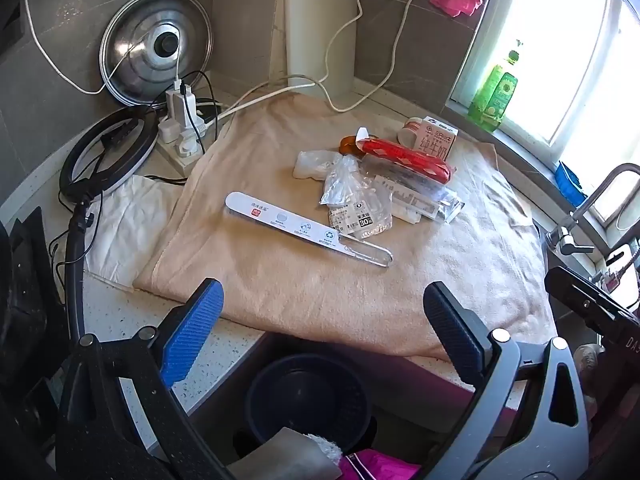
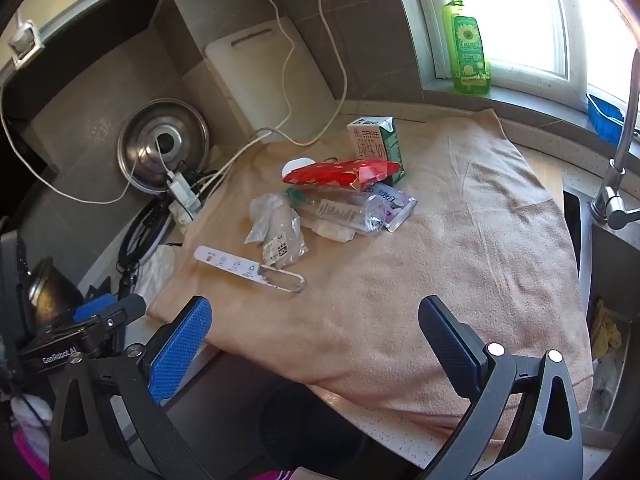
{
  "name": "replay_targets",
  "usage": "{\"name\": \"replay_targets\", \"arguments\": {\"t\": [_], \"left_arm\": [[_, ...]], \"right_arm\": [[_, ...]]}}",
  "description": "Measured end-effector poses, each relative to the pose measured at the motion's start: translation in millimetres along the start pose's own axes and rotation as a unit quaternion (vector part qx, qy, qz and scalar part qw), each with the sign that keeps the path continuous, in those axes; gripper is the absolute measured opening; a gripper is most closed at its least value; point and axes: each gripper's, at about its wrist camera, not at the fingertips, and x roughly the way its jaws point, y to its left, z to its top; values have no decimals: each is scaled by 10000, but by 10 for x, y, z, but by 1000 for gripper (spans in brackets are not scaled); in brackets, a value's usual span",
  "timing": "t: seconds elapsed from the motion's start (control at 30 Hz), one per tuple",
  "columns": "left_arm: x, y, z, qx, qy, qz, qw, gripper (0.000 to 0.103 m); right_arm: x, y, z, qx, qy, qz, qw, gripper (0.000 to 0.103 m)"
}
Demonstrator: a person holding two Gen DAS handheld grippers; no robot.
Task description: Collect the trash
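Crinkled plastic wrappers (image 1: 356, 196) on terrycloth towel (image 1: 460, 264)

A soft, napped cloth towel (image 1: 320, 292) covers the speckled stone bench (image 1: 116, 320). On it lie crinkled clear plastic bags (image 1: 352, 196), a glossy red foil wrapper (image 1: 404, 158) and a matt paper milk carton (image 2: 374, 142). The pot lid (image 1: 154, 44) is shiny metal.

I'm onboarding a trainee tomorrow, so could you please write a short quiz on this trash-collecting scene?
1. True or false: the milk carton lies flat.
2. What does the trash rest on?
3. Which piece lies nearest both hand-held grippers: A red wrapper, B white toothbrush package, C milk carton?

Key:
1. False; it stands upright.
2. A peach towel.
3. B. The left hand-held gripper and right hand-held gripper are open, holding nothing.
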Motion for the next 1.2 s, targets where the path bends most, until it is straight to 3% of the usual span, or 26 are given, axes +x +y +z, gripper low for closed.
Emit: {"name": "replay_targets", "arguments": {"t": [1.2], "left_arm": [[43, -3, -48, -57, 133, 91, 9999, 102]], "right_arm": [[18, 34, -54, 71, 69, 81, 9999, 102]]}}
